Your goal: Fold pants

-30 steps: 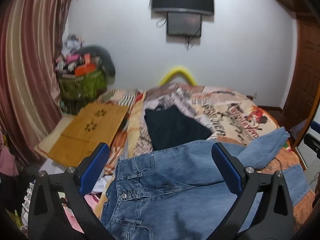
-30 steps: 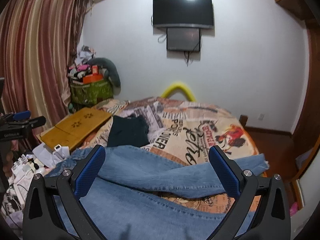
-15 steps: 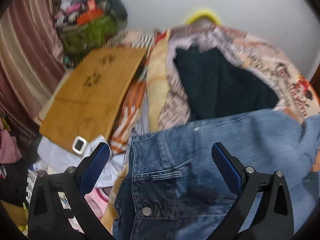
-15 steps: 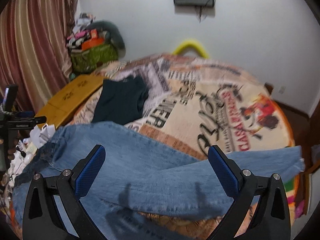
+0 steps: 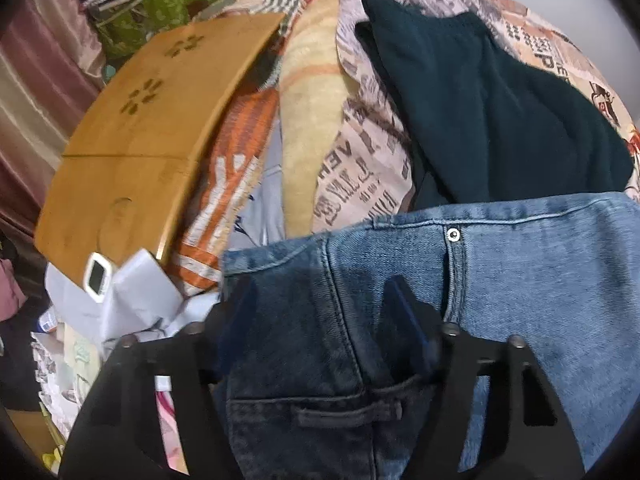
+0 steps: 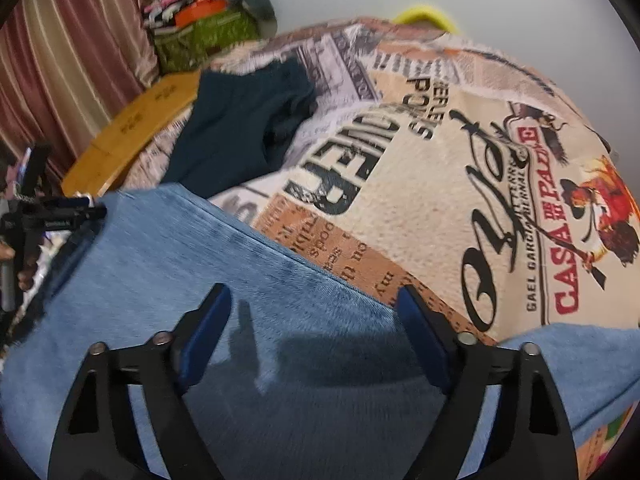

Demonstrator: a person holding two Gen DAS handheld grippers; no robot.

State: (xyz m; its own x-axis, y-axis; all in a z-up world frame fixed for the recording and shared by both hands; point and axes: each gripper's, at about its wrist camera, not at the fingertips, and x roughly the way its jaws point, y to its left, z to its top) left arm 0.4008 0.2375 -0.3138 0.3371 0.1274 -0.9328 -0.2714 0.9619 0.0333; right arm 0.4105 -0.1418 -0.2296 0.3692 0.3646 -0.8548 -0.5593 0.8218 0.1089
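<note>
Blue denim jeans lie spread on the printed bedspread. In the left wrist view my left gripper is open, its blue-padded fingers low over the waistband corner by the back pocket and belt loop. In the right wrist view my right gripper is open, just above a lighter blue jeans leg near its far edge. Neither gripper holds cloth. My left gripper also shows at the left edge of the right wrist view.
A dark teal garment lies on the bed beyond the jeans. A wooden lap table rests at the bed's left edge, with white papers and clutter below it. A green bin of items stands by the striped curtain.
Both grippers have tilted down and dropped close to the jeans. The left one now hovers over the waistband, the right one over the leg. Both stay open.
</note>
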